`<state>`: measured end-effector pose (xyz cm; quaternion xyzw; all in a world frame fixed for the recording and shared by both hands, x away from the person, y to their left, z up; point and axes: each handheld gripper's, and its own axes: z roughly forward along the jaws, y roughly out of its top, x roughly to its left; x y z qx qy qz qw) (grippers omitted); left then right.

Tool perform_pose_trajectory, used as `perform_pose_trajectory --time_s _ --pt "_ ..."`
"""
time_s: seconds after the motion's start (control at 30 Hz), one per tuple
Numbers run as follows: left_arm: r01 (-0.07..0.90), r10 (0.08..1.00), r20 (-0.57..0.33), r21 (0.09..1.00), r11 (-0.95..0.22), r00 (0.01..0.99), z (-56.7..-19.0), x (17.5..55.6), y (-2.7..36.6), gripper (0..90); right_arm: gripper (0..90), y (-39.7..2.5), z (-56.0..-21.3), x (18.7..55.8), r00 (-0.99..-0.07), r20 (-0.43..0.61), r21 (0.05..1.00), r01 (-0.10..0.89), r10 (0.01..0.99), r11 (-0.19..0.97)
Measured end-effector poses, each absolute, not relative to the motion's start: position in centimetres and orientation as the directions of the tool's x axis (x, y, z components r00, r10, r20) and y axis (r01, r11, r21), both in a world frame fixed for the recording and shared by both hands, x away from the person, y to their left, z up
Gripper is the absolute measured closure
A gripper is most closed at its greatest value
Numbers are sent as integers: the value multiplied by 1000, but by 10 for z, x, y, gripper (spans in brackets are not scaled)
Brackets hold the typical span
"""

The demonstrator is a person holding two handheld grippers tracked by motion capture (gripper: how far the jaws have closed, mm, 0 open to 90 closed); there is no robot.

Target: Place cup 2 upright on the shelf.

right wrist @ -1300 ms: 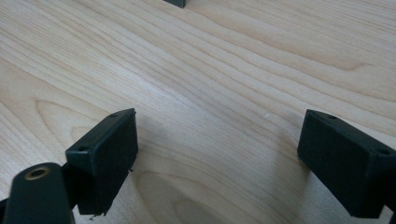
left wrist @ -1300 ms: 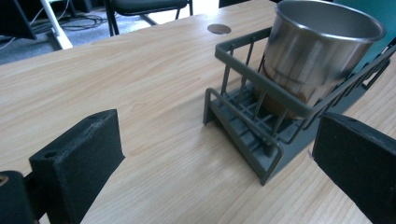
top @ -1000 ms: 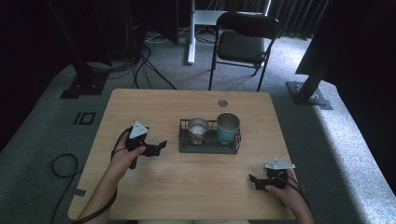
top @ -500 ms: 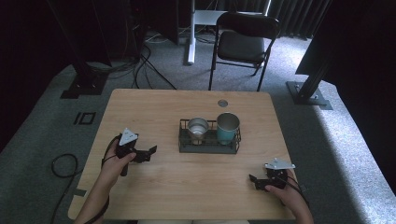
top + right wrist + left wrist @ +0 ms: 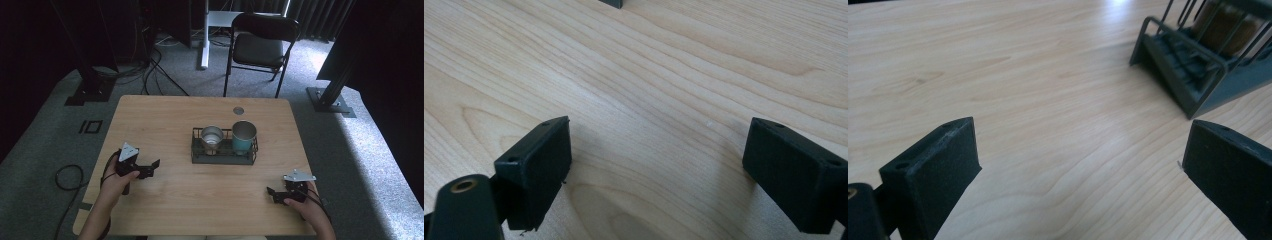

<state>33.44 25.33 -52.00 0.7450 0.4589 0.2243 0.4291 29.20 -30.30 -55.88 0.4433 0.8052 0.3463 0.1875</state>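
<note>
**Both claws empty, rack untouched**

The left claw (image 5: 151,167) and right claw (image 5: 272,194) rest released on the tabletop (image 5: 165,120), well apart from the wire rack (image 5: 222,156) holding a steel cup (image 5: 212,136) and teal tumbler (image 5: 243,136). A low approach could snag the wires. The left gripper view shows the rack's corner close up; the high view shows both cups.

Black folding chair (image 5: 264,47) on grey carpet (image 5: 45,145).

On my bench (image 5: 165,115) the wire rack (image 5: 224,152) sits mid-surface, with the steel cup (image 5: 212,137) in its left half and the taller cup (image 5: 243,136) in its right. My left gripper (image 5: 152,167) lies left of it, my right gripper (image 5: 272,194) nearer me, right. A chair (image 5: 260,47) stands behind.
</note>
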Motion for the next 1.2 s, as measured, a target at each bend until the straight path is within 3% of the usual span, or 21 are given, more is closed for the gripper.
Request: perform_pose_trajectory --time_s 1.2 --pt "615 970 -43 780 -117 239 -539 297 307 23 118 -303 -559 292 -536 6 724 584 844 367"
